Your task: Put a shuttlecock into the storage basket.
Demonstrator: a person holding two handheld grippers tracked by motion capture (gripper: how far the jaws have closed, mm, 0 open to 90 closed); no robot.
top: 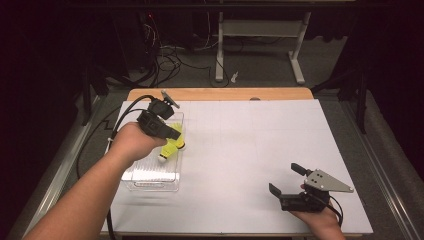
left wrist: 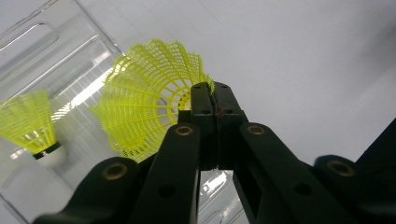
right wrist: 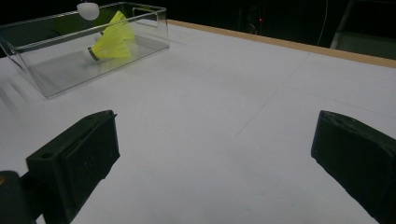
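My left gripper (left wrist: 214,93) is shut on the rim of a yellow mesh shuttlecock (left wrist: 149,98), holding it over a clear plastic box (left wrist: 46,42). A second yellow shuttlecock (left wrist: 32,123) with a white cork lies inside the box. In the high view the left gripper (top: 175,134) hovers above the box (top: 150,175) at the table's left, with the held shuttlecock (top: 171,148) just below its tips. My right gripper (top: 284,180) rests open near the front right edge, with nothing between its fingers. In the right gripper view the right gripper (right wrist: 217,154) faces the box (right wrist: 46,70) and the lying shuttlecock (right wrist: 112,49).
A white sheet (top: 250,150) covers the table, with a wooden edge (top: 220,94) at the back. A cable (top: 120,120) trails from the left gripper off the table's left side. A white desk frame (top: 260,45) and loose cables lie on the floor beyond.
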